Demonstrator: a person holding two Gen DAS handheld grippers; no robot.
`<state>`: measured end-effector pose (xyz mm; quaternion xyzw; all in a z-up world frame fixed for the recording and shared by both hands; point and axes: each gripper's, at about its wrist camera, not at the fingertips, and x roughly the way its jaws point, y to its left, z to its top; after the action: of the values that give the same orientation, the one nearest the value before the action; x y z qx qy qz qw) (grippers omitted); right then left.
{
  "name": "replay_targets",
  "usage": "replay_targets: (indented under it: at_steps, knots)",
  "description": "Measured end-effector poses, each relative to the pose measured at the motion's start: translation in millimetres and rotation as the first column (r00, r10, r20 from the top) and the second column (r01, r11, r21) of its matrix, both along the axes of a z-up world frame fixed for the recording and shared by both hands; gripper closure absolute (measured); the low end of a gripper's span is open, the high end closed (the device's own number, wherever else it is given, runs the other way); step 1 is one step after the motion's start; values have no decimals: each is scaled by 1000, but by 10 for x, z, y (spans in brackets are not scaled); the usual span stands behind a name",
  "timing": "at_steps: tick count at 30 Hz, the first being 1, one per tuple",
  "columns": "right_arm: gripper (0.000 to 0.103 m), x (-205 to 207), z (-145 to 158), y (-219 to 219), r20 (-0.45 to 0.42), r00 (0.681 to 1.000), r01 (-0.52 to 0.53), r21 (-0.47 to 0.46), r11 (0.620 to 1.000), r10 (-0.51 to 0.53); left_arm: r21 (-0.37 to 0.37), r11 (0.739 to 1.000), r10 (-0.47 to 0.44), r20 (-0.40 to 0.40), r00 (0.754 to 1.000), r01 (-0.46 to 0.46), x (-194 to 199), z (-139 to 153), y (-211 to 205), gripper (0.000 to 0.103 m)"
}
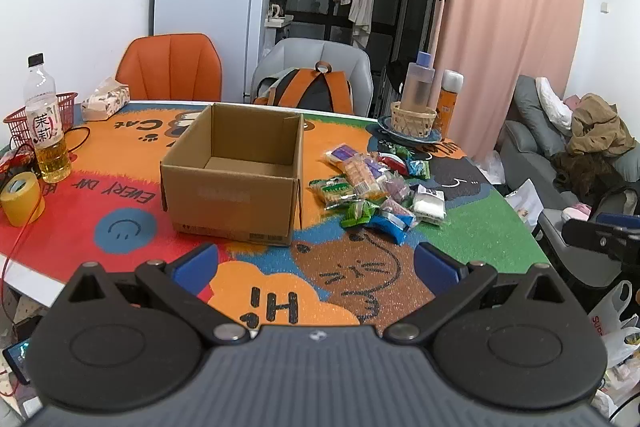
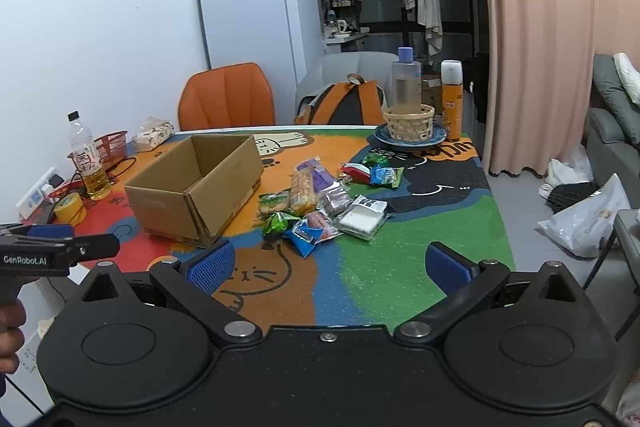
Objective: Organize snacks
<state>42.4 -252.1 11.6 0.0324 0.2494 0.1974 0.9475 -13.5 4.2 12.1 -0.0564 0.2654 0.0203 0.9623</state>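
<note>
A: What do I have in front of me?

B: From my left gripper [image 1: 316, 265] I see its blue pads spread wide with nothing between them, hovering over the near edge of the cartoon tablecloth [image 1: 280, 291]. The cardboard box [image 1: 234, 175] stands open and upright at about 11 o'clock, and what shows of its floor is bare.

A: And the snacks?

B: The snack pile [image 1: 376, 187] lies on the cloth at about 1 o'clock, just beside the box's right wall but apart from it. Green, blue, purple and white packets overlap there.

A: The other side?

B: My right gripper [image 2: 332, 267] is also gaping and holds nothing. From it the pile [image 2: 328, 203] sits at 12 o'clock and the box [image 2: 196, 187] at 10 o'clock. The left gripper's tip [image 2: 60, 251] pokes in at 9 o'clock, with a hand [image 2: 10, 331] below it.

A: Anything else on the table?

B: A tea bottle [image 1: 46, 131] and a yellow tape roll [image 1: 20, 197] at 9 o'clock, and a woven basket [image 1: 414, 121] on a blue plate [image 1: 408, 137] at 2 o'clock behind the snacks.
</note>
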Motion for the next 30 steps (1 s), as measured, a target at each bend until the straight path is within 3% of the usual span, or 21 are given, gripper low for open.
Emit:
replay_targets:
  at_steps: [13,30]
  knots:
    - [0,258,-150,-14,8,1000,-30,42,999,30,-37,999,-4,41,999,6,216,-43,40,0]
    - [1,686,-478,-69,-21,999,-39,89,995,41,-122,989,-70,98,993,82,660,-247,-161,2]
